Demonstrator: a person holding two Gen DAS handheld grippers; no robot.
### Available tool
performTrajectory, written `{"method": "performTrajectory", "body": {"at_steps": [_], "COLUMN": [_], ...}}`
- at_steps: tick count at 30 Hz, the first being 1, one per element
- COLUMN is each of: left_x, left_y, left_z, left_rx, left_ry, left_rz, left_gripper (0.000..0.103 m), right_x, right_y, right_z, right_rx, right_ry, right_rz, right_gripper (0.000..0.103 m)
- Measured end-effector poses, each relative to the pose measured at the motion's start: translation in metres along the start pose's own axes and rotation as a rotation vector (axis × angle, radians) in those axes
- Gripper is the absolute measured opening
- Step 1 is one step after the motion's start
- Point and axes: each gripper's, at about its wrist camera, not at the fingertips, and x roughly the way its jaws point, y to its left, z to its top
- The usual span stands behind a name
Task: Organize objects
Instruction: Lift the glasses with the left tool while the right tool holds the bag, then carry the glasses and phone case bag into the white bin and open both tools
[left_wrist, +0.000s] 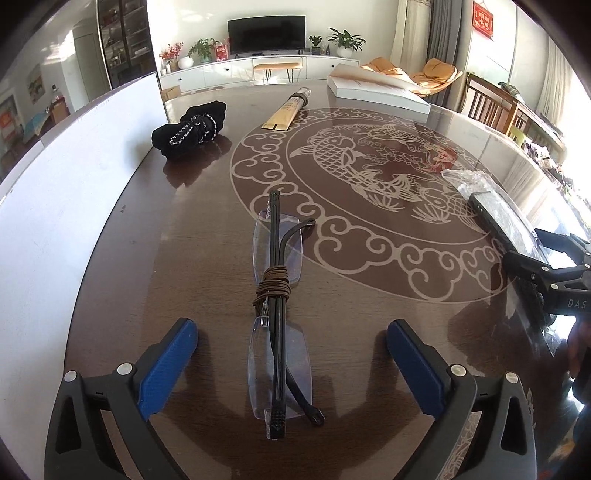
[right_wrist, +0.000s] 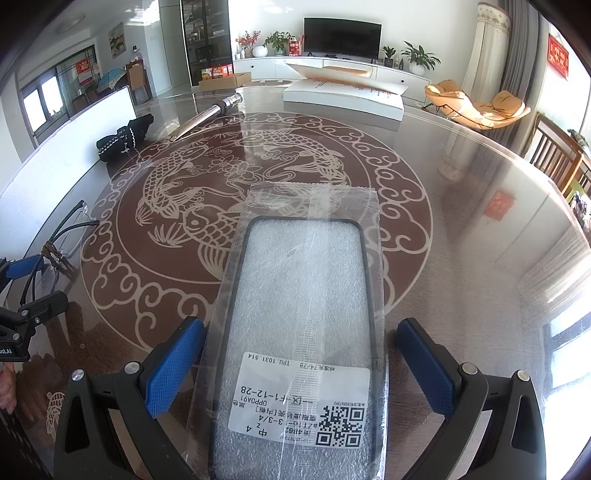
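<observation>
— Where do things stand right now?

— Both tools are spread wide and neither has hold of anything. The left gripper straddles the folded glasses, which lie flat on the table running near to far, a brown cord wound round the 2 temples at the middle. The blue pads sit well to either side, not touching the frame.

— And the other hand?

— The right gripper is lined up over the bagged phone case, label end nearest. The left pad looks just beside the bag's edge; the right pad stands apart from it.

— What else is out?

— Far left, a black rolled cloth beside the white board; beyond it a long tube, and a white box at the far right.

— What could go wrong?

— The glasses worry me. The lenses look rimless, so I'd guess a squeeze across them could stress or scratch them, or the thin frame could skate on that glossy top. The case's plastic sleeve is slick and loose; closing on the bag alone might let the case slide out. I can't tell how low either tool sits above the table.
</observation>
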Motion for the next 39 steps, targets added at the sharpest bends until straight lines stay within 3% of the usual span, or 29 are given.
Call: {"method": "performTrajectory", "body": {"at_steps": [28, 32, 33, 34, 35, 36, 37, 39], "left_x": [-0.001, 0.003, 0.003, 0.001, -0.003, -0.006, -0.007, -0.01], "left_y": [-0.001, -0.002, -0.001, 0.0, 0.0, 0.0, 0.001, 0.007], "left_z": [0.001, 0.009, 0.011, 0.011, 0.011, 0.011, 0.01, 0.005], "left_rx": [0.006, 0.048, 0.047, 0.048, 0.061, 0.08, 0.084, 0.061], "left_ry": [0.018, 0.08, 0.073, 0.036, -0.003, -0.02, -0.022, -0.037], "left_rz": [-0.002, -0.03, -0.029, -0.031, -0.04, -0.042, -0.056, -0.076], "left_gripper": [0.103, 0.103, 0.1, 0.075, 0.058, 0.022, 0.012, 0.01], "right_x": [0.001, 0.008, 0.011, 0.015, 0.018, 0.018, 0.015, 0.014], "right_y": [0.001, 0.0, 0.001, 0.002, 0.003, 0.004, 0.004, 0.003], "right_z": [0.0, 0.013, 0.018, 0.023, 0.028, 0.033, 0.037, 0.038], "right_rx": [0.001, -0.004, -0.007, -0.015, -0.024, -0.021, -0.014, 0.001], "right_ry": [0.001, 0.102, 0.135, 0.167, 0.196, 0.208, 0.201, 0.237], "right_rz": [0.002, 0.011, 0.009, 0.014, 0.021, 0.018, 0.01, 0.018], "right_gripper": [0.103, 0.103, 0.103, 0.103, 0.101, 0.084, 0.075, 0.075]}}
